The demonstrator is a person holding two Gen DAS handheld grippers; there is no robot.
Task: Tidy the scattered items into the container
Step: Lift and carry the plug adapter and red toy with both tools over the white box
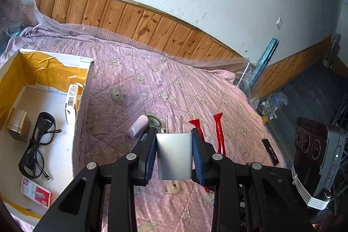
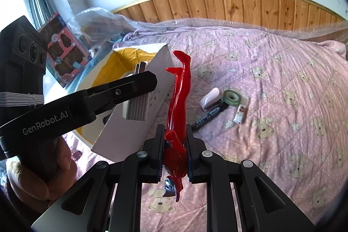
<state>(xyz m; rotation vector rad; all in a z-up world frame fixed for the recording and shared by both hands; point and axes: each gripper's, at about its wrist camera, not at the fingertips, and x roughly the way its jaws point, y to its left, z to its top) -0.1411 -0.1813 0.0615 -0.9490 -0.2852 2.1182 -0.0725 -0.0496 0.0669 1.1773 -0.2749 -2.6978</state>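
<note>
My left gripper [image 1: 174, 136] is shut on a white charger plug [image 1: 174, 158], prongs pointing forward, held above the pink quilt just right of the white cardboard box [image 1: 83, 101]. The right wrist view shows the same charger [image 2: 137, 105] close to the box's wall [image 2: 130, 129]. My right gripper [image 2: 175, 136] is shut on the torso of a red toy figure [image 2: 179, 97], whose legs stick forward. In the box lie black glasses [image 1: 37, 145], a gold case [image 1: 18, 124], a staples pack [image 1: 35, 191] and a small white carton [image 1: 71, 101].
On the quilt [image 2: 282, 71] lie a pink-white stapler [image 2: 209, 98], a tape roll [image 2: 231, 96], a blue marker [image 2: 208, 116] and a small white tube [image 2: 240, 111]. A thin black strip [image 1: 270, 151] lies near the bed's right edge. Bubble wrap lines the wooden wall panel [image 2: 239, 5].
</note>
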